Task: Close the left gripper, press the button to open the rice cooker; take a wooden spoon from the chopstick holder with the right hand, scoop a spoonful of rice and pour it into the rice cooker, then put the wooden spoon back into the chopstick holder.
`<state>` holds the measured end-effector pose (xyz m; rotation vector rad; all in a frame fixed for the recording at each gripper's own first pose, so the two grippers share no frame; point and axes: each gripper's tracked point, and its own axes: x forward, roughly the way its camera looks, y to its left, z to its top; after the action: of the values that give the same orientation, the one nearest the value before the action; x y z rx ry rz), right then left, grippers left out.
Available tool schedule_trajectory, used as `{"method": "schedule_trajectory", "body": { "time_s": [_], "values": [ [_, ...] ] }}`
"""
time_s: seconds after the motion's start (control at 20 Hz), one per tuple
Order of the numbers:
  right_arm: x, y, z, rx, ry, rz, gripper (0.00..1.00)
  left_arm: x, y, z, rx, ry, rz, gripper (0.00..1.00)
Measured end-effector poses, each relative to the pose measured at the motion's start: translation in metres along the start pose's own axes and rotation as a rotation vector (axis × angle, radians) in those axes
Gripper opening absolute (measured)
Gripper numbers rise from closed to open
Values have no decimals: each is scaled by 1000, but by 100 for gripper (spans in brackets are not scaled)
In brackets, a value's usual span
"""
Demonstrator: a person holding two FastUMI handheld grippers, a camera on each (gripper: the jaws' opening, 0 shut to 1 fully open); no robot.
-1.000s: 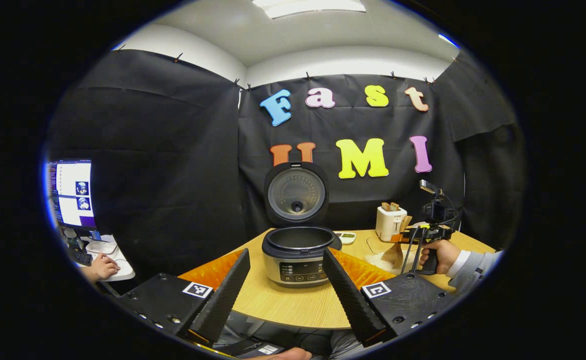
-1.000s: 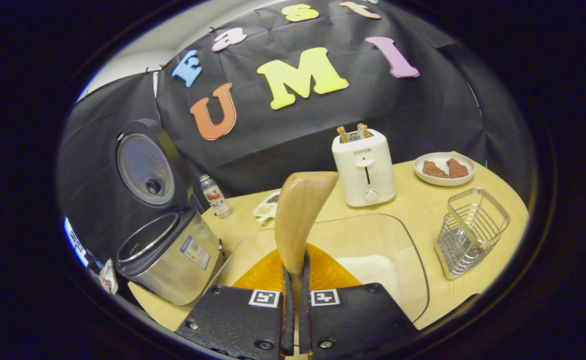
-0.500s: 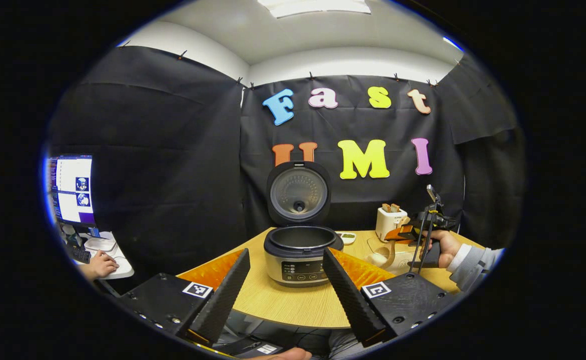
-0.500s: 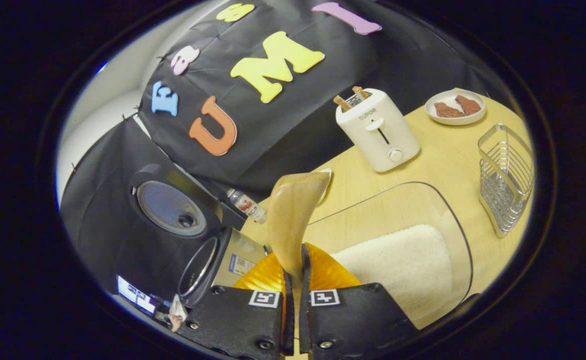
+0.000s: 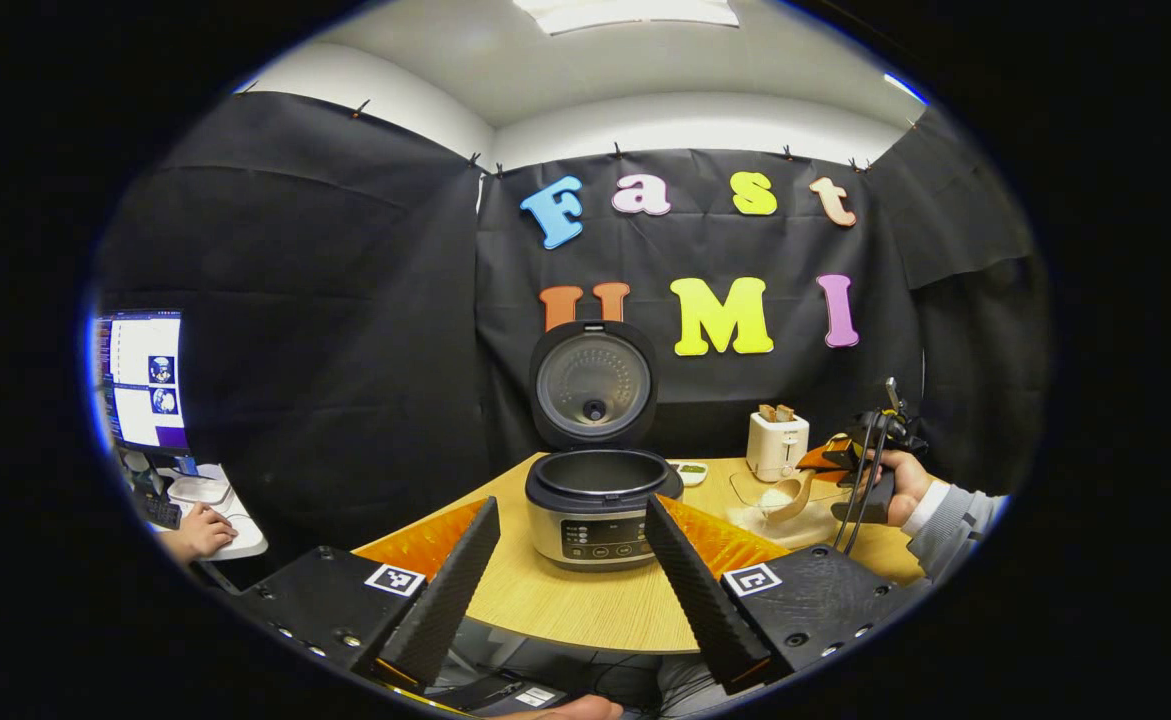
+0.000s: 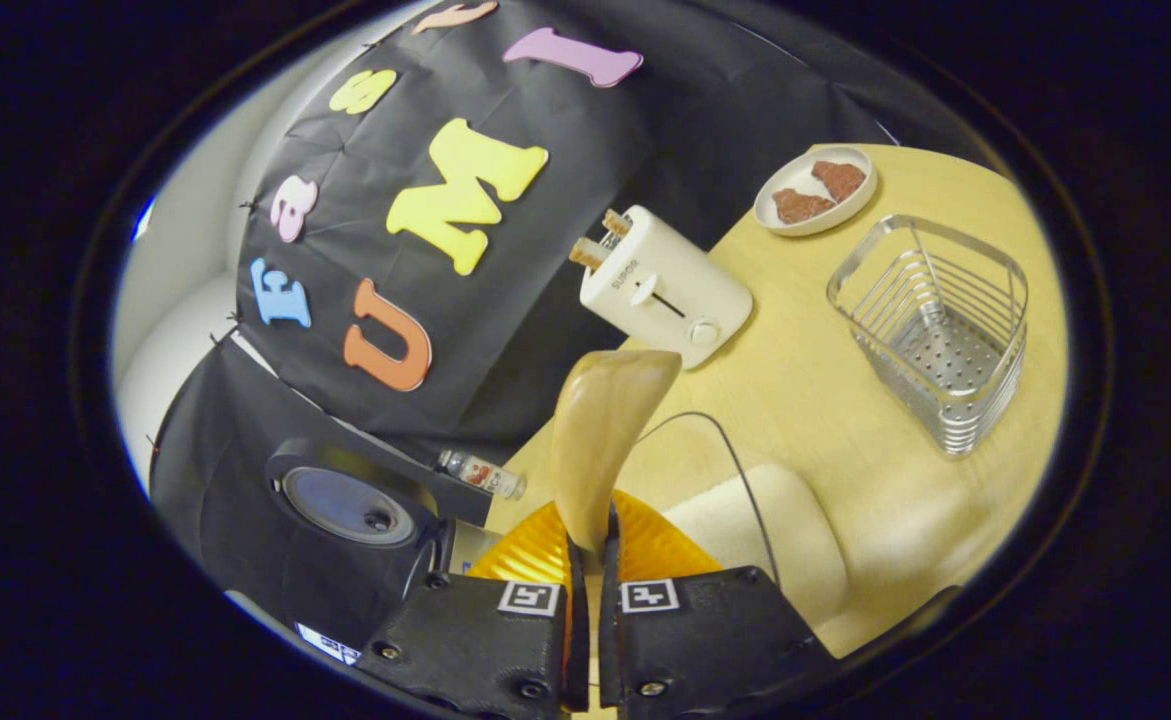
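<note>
Now we hold the left tongs (image 5: 570,580) spread wide and empty, low at the near edge of the pale wooden desk (image 5: 585,610), facing the silver rice cooker (image 5: 600,505) whose round black lid (image 5: 593,383) stands upright. Our right tongs (image 6: 585,600) clamp the stem of the pale wooden spoon (image 6: 600,430), its bowl over the clear tub of white rice (image 6: 755,520). Beyond stands the wire chopstick holder (image 6: 935,330), beside a white toaster (image 6: 665,290).

Smooth, pale wooden spoon (image 6: 600,430) with a soft sheen. Rice cooker (image 5: 600,505): brushed metal body, dark matt rim. Chopstick holder (image 6: 935,325): shiny wire metal. Glossy white plastic toaster (image 6: 665,290). Matt light wood tabletop (image 6: 815,400).
</note>
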<state>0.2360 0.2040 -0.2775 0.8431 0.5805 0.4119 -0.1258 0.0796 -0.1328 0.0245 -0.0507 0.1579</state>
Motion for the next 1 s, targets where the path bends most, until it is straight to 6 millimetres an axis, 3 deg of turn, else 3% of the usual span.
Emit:
{"method": "schedule_trajectory", "body": {
  "time_s": [0.2,0.35,0.65,1.0],
  "values": [
    [-19,14,24,172,-49,81,9,-5,8,1,10,0,13,93],
    [-27,22,29,251,-62,121,9,-8,15,8,20,-10,25,93],
    [-29,56,7,463,15,219,8,-16,26,12,21,-11,20,93],
    [3,123,-27,372,66,224,8,-32,28,12,34,19,-50,93]
  ]
}}
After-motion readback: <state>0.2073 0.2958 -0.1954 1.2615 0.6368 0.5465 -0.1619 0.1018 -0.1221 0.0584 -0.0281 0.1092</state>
